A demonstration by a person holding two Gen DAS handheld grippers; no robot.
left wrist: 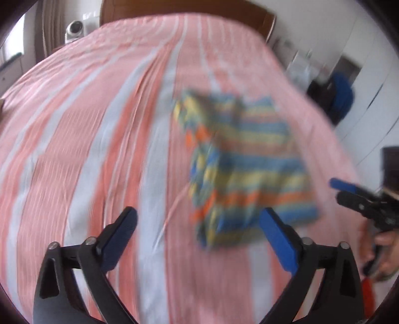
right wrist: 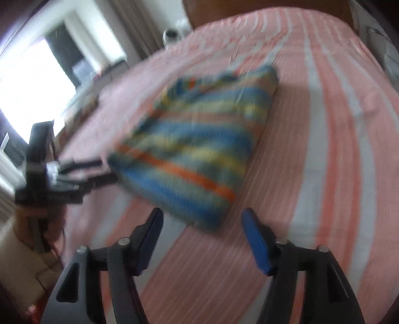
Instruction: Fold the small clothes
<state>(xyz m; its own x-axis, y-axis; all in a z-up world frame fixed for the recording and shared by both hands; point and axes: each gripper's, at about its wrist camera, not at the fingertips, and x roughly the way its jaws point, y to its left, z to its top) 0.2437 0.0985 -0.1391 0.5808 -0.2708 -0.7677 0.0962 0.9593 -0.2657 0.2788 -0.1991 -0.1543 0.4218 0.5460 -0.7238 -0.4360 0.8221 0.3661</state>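
A small striped garment (left wrist: pixel 244 159), blue, yellow and orange, lies folded into a rough rectangle on the pink and white striped bed (left wrist: pixel 99 139). It also shows in the right wrist view (right wrist: pixel 199 149). Both views are motion-blurred. My left gripper (left wrist: pixel 199 216) is open and empty, just short of the garment's near edge. My right gripper (right wrist: pixel 203 219) is open and empty at the garment's near corner. The right gripper also shows at the right edge of the left wrist view (left wrist: pixel 364 202), and the left gripper at the left of the right wrist view (right wrist: pixel 74 177).
A brown headboard (left wrist: pixel 179 7) stands at the far end of the bed. A white round device (left wrist: pixel 73 30) sits beside it. White wardrobe doors (left wrist: pixel 374 74) and dark and blue items (left wrist: pixel 336 94) are past the bed's right edge. A bright window (right wrist: pixel 32 82) is on the left.
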